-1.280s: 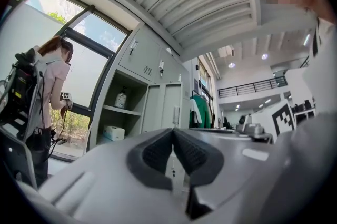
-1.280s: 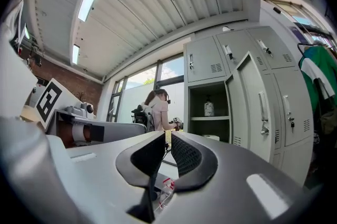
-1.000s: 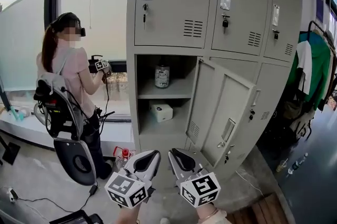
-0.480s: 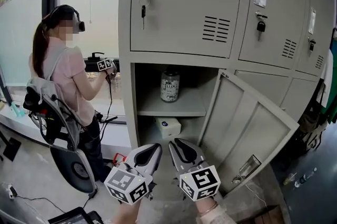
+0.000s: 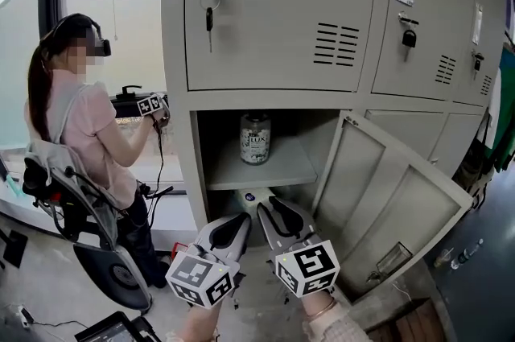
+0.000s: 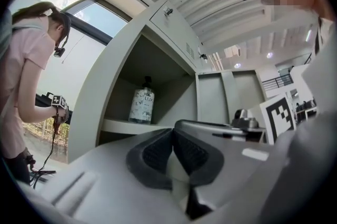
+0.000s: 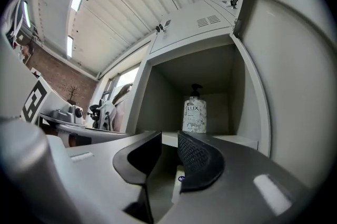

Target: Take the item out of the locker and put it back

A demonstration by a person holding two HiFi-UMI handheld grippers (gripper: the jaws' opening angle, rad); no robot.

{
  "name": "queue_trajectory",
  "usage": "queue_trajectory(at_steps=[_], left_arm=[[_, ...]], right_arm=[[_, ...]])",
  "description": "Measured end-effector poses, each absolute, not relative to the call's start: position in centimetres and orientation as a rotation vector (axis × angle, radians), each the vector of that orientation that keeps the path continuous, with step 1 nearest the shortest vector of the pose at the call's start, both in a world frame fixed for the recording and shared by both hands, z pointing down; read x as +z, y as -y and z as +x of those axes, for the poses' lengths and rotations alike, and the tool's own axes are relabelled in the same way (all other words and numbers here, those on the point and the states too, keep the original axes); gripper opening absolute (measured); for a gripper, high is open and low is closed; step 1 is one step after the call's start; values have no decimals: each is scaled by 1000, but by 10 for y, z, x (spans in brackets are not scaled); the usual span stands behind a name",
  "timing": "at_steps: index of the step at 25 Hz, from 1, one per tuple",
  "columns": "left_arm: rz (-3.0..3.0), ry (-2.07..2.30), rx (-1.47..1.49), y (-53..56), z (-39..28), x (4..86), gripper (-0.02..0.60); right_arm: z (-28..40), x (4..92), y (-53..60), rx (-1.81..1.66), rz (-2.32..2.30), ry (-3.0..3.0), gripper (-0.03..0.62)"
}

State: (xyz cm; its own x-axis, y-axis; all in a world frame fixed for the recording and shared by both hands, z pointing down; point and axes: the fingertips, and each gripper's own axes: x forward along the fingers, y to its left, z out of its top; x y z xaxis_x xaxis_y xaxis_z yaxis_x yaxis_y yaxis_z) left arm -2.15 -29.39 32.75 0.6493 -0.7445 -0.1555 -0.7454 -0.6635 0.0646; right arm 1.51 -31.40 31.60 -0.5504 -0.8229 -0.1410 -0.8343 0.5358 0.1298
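Holds the left tool (image 5: 241, 220) pressed closed and empty, the right tool (image 5: 270, 208) narrowly parted, just opened a little, empty too. Finds the bottle (image 5: 255, 138) upright on the middle of the shelf (image 5: 286, 169) in the open locker (image 5: 265, 18), untouched and well ahead. Probably aims both tools there, readying the right for the grab.

The only word that can be read is the brand "LUX", in dark capitals on the pale label of the pump bottle (image 5: 255, 138), which stands on the upper shelf (image 5: 282, 170) of the open locker (image 5: 181, 171). The smaller print beneath it is too fine to make out. The white box (image 5: 253, 199) below the shelf carries a small round blue mark that cannot be read.
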Motion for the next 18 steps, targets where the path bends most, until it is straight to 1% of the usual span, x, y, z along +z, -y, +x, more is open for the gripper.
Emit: queue_trajectory(at_steps=[3,6,7,9,12,13,14,18], left_arm=[[-2843,-1274,266,302,-20,325,7],[-2841,-1262,258,308,-17,323,8],[-2835,-1260,255,310,-17,321,8],[-2819,-1248,252,316,-17,314,8],[-2801,-1233,261,320,-15,306,8],[-2797,-1229,264,321,-15,304,7],[-2794,-1225,266,322,-14,302,6],[-2796,-1204,261,327,-12,299,8]], right_arm=[[18,314,324,291,-1475,-2690,81],[18,307,333,316,-1487,-2681,107],[16,302,337,329,-1485,-2677,148],[13,287,346,362,-1476,-2669,182],[11,268,363,388,-1483,-2667,194],[10,262,368,401,-1476,-2672,233],[7,255,374,418,-1466,-2680,315],[1,237,396,447,-1466,-2702,337]])
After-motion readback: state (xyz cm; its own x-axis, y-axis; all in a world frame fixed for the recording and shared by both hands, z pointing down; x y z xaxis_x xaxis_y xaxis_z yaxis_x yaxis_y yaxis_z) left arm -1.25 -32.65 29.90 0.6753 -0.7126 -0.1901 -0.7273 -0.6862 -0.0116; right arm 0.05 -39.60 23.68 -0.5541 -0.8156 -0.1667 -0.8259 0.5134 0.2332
